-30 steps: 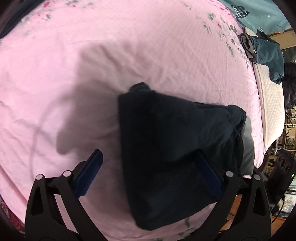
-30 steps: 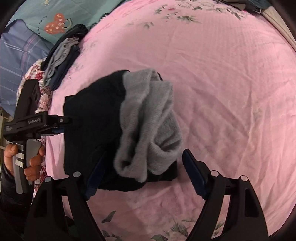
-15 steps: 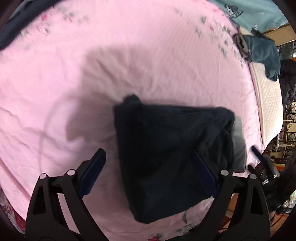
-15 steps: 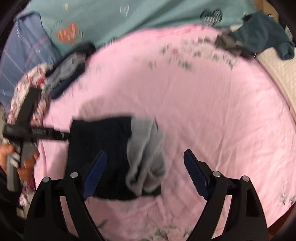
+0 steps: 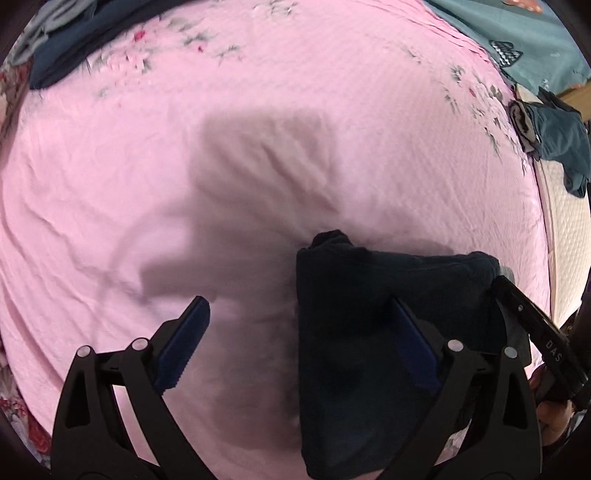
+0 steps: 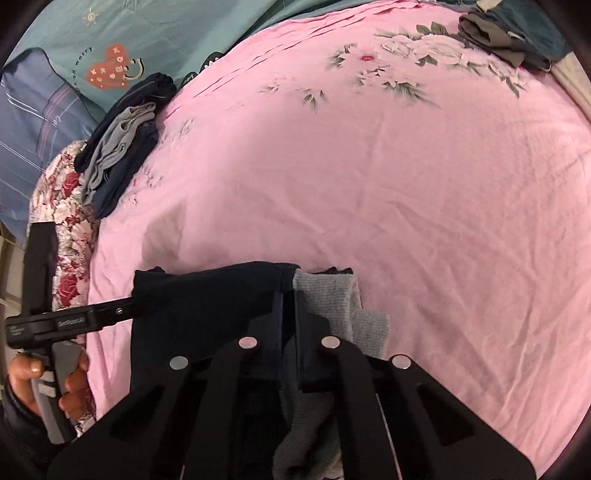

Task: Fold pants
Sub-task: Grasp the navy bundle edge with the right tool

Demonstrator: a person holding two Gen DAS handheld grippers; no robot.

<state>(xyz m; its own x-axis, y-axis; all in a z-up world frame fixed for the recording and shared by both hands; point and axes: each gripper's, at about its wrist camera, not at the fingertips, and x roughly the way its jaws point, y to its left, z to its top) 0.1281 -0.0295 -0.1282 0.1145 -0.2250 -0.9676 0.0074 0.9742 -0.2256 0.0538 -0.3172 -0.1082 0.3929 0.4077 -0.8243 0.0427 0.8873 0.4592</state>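
Observation:
Dark folded pants (image 5: pixel 351 280) lie on the pink bedsheet (image 5: pixel 258 129), low and right in the left wrist view. My left gripper (image 5: pixel 299 303) is open; its right finger (image 5: pixel 410 339) hangs over the pants and its left finger over bare sheet. In the right wrist view the pants (image 6: pixel 207 295) show a grey inner lining (image 6: pixel 332 295) at their right end. My right gripper (image 6: pixel 288 297) is shut on the pants where dark cloth meets grey. The left gripper's body (image 6: pixel 74 317), held in a hand (image 6: pixel 70 391), reaches the pants' left edge.
A pile of dark and grey clothes (image 6: pixel 118 140) sits at the sheet's far left beside a teal blanket (image 6: pixel 184 37) and a blue pillow (image 6: pixel 29 129). More folded clothes (image 6: pixel 509 33) lie at the far right. Open pink sheet (image 6: pixel 369 184) stretches beyond the pants.
My right gripper has come down and closed on the pants; it was open before. The left gripper has shifted left, so the pants now sit under its right finger.

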